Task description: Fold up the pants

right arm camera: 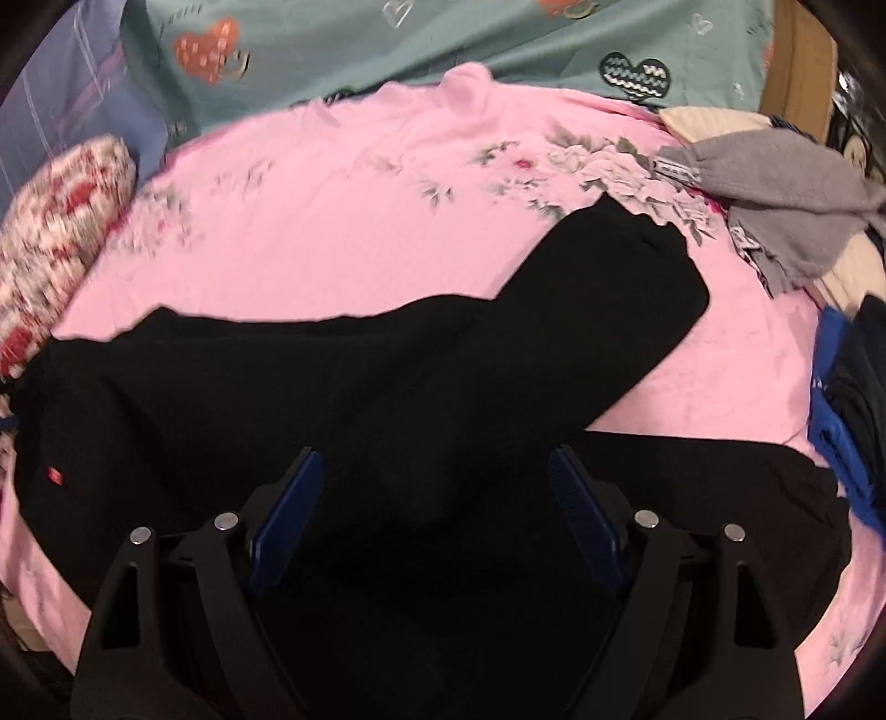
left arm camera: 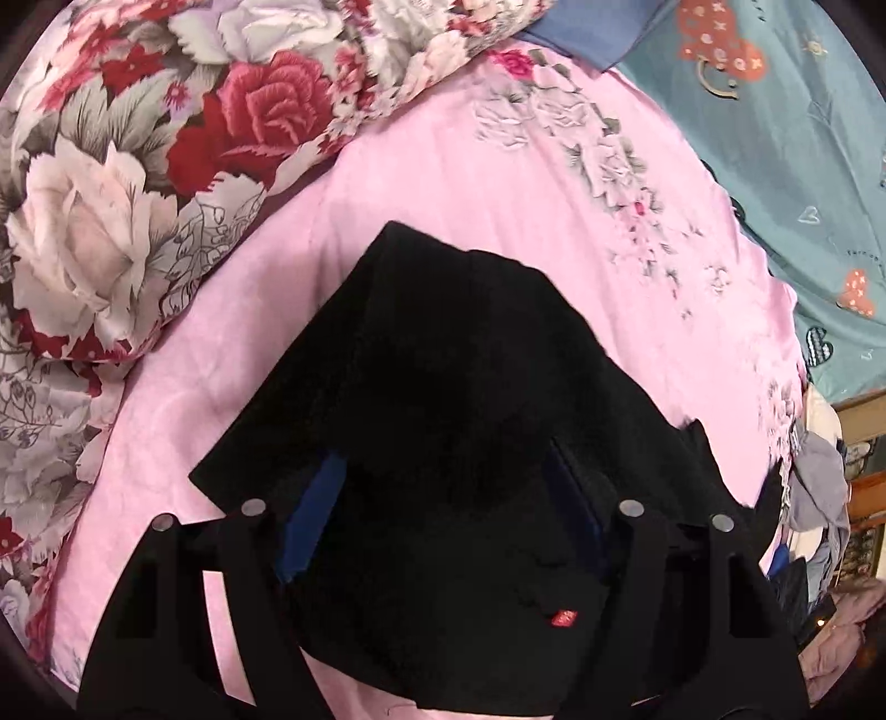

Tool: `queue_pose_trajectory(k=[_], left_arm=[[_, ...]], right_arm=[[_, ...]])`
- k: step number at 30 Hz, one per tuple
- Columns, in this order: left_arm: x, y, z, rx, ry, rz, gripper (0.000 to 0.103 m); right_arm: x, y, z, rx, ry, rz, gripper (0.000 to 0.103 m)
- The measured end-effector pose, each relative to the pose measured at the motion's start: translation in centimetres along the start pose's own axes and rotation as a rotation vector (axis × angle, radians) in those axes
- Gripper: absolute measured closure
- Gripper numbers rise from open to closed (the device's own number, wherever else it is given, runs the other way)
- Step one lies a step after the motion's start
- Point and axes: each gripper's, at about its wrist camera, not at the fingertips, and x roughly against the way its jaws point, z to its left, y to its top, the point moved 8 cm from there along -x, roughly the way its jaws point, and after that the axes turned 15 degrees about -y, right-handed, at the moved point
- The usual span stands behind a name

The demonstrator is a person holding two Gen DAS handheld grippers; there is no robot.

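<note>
Black pants (left arm camera: 443,399) lie on a pink floral sheet (left arm camera: 470,183). In the left wrist view the cloth is bunched between and over the blue pads, with a small red tag (left arm camera: 563,618) near the right finger. My left gripper (left arm camera: 443,498) is open, with its jaws wide apart around the pants. In the right wrist view the pants (right arm camera: 387,376) spread across the sheet (right arm camera: 332,221), one leg end pointing up right. My right gripper (right arm camera: 437,487) is open just above the black cloth, with both blue pads (right arm camera: 288,515) bare.
A floral quilt (left arm camera: 111,194) is heaped at the left. A teal heart-print blanket (right arm camera: 443,50) lies along the far side. Grey and beige clothes (right arm camera: 786,183) and blue garments (right arm camera: 847,399) are piled at the right edge of the bed.
</note>
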Motion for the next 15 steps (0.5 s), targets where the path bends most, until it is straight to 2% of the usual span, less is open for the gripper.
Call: queue_pose_trajectory(k=[1, 3, 4, 5, 7, 13, 15], left_arm=[[0.0, 0.1, 0.2, 0.016, -0.007, -0.003, 0.042], [0.0, 0.4, 0.4, 0.019, -0.020, -0.006, 0.048], [0.0, 0.4, 0.5, 0.017, -0.017, -0.003, 0.052], [0.0, 0.4, 0.7, 0.019, -0.017, 0.005, 0.052], [-0.2, 0.2, 0.9, 0.028, -0.039, 0.032, 0.053], [-0.1, -0.3, 0.6, 0.018, -0.093, 0.036, 0.052], [-0.2, -0.2, 0.0, -0.013, -0.123, 0.031, 0.045]], right_arm=[[-0.2, 0.0, 0.7, 0.014, -0.006, 0.013, 0.019], [-0.4, 0.1, 1.9, 0.043, -0.016, 0.016, 0.034], [-0.6, 0.1, 2.2, 0.052, -0.038, 0.018, 0.046], [-1.1, 0.0, 2.3, 0.056, -0.058, 0.035, 0.050], [-2.0, -0.5, 2.3, 0.053, -0.050, 0.078, 0.050], [-1.2, -0.9, 2.8, 0.062, -0.062, 0.090, 0.050], [-1.1, -1.3, 3.4, 0.087, -0.045, 0.101, 0.064]])
